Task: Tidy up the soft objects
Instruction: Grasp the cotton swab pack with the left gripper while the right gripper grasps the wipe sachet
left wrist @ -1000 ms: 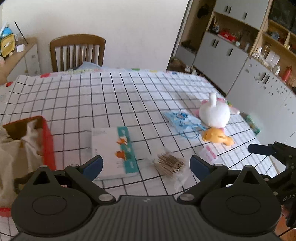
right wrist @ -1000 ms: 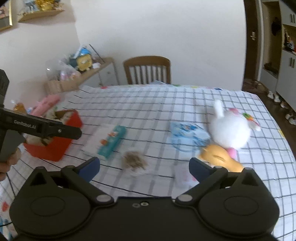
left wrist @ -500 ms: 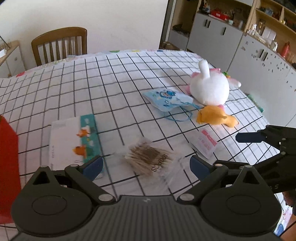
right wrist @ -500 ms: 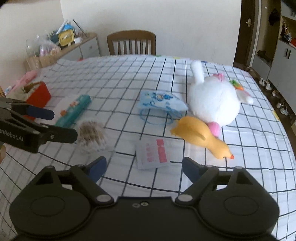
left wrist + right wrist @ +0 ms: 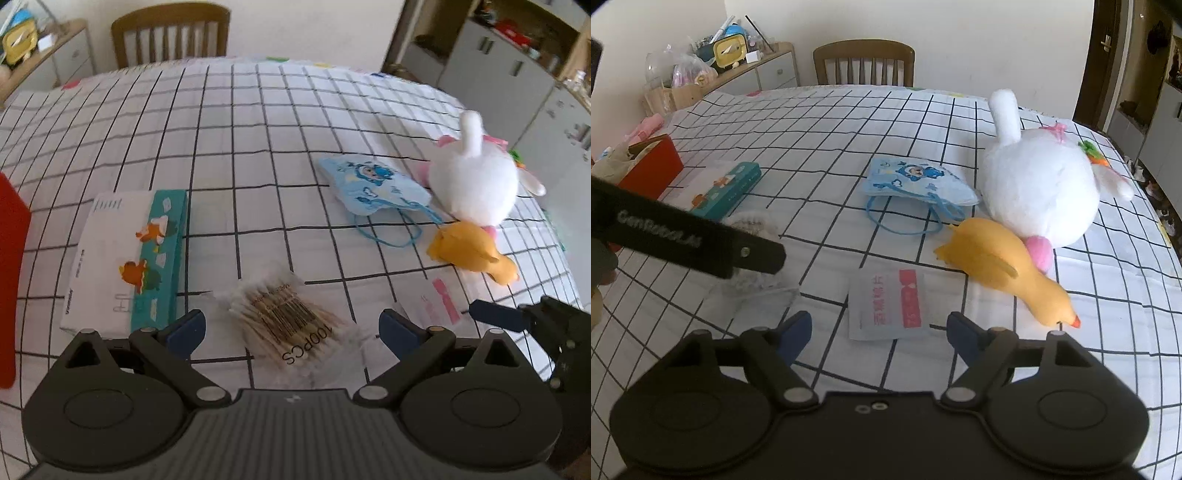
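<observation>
A white plush rabbit (image 5: 1038,184) lies at the table's right, with a yellow rubber chicken (image 5: 1004,266) against its front and a blue cartoon pouch (image 5: 916,181) to its left. My left gripper (image 5: 291,328) is open, its fingers either side of a clear bag of cotton swabs (image 5: 288,317). My right gripper (image 5: 879,332) is open just in front of a white and red sachet (image 5: 886,302). The rabbit (image 5: 472,181), chicken (image 5: 472,251) and pouch (image 5: 373,184) also show in the left wrist view.
A white and teal tissue pack (image 5: 125,254) lies left of the swabs. A red bin (image 5: 650,166) holding cloth stands at the far left. A wooden chair (image 5: 864,62) is behind the checked tablecloth (image 5: 812,122). Cabinets stand to the right.
Both grippers have come lower and closer to the table. The left one has settled over the cotton swab bag, the right one near the sachet. Both stayed open.
</observation>
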The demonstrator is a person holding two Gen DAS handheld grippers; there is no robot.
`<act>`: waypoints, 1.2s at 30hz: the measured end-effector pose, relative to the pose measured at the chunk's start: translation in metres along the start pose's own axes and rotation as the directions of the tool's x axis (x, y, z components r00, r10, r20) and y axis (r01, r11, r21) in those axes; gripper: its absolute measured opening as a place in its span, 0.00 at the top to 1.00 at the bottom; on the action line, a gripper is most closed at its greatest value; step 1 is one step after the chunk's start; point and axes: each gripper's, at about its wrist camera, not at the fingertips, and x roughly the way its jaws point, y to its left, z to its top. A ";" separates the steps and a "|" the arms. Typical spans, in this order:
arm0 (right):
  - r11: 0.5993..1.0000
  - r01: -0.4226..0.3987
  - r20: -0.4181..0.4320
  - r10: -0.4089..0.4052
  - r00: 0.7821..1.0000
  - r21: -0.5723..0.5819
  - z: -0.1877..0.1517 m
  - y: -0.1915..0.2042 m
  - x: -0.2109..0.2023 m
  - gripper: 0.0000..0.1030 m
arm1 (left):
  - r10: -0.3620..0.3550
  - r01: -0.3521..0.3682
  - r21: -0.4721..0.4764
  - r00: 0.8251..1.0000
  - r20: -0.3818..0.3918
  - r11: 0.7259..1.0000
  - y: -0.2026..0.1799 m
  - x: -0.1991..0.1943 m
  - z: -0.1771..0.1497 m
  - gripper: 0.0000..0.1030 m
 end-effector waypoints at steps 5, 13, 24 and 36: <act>1.000 0.004 0.000 -0.004 1.000 -0.008 0.002 0.001 0.006 0.27 | 0.014 -0.015 -0.031 1.000 -0.019 0.999 -0.002 0.009 0.005 0.03; 0.999 0.035 0.019 -0.035 0.999 -0.031 0.002 0.006 0.011 0.29 | 0.007 -0.009 -0.038 0.999 -0.038 0.999 0.005 0.017 0.004 0.09; 0.998 0.057 0.048 -0.055 0.997 -0.034 0.002 0.013 0.010 0.55 | -0.024 0.024 -0.015 1.000 0.005 1.000 0.012 0.006 -0.002 0.36; 0.998 0.056 0.053 -0.057 0.997 0.013 -0.007 0.016 -0.003 0.65 | -0.086 0.086 0.001 0.996 0.034 0.996 0.031 -0.007 -0.014 0.49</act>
